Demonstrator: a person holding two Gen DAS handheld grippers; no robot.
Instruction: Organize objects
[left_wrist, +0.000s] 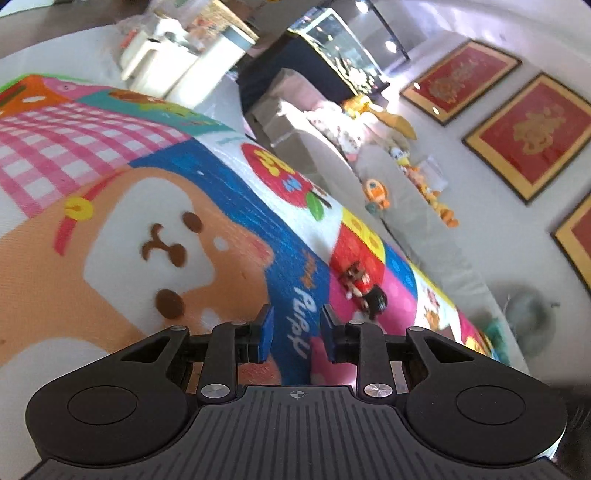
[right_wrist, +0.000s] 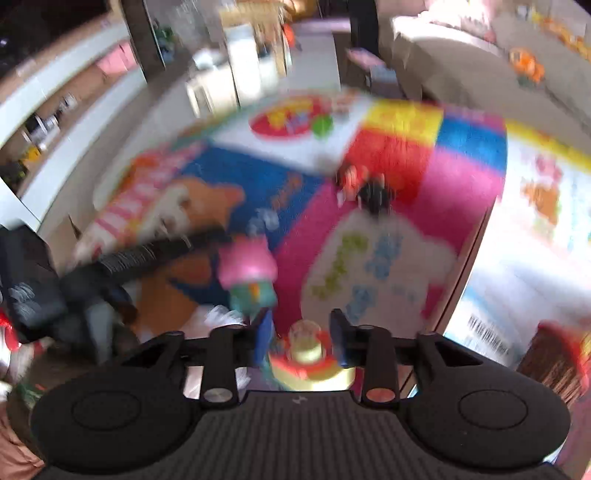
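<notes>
The left gripper (left_wrist: 297, 334) hangs over a nubbly, bright-printed mat (left_wrist: 122, 258), its blue pads a narrow gap apart with only mat showing between them. A glossy red-and-black toy car (left_wrist: 364, 288) lies just ahead and to its right. The right gripper (right_wrist: 301, 338) is blurred; a round, layered red-and-yellow toy (right_wrist: 308, 360) sits between its pads, though whether they press on it cannot be told. A pink-capped teal figure (right_wrist: 249, 277) is ahead-left of it, the car farther ahead.
</notes>
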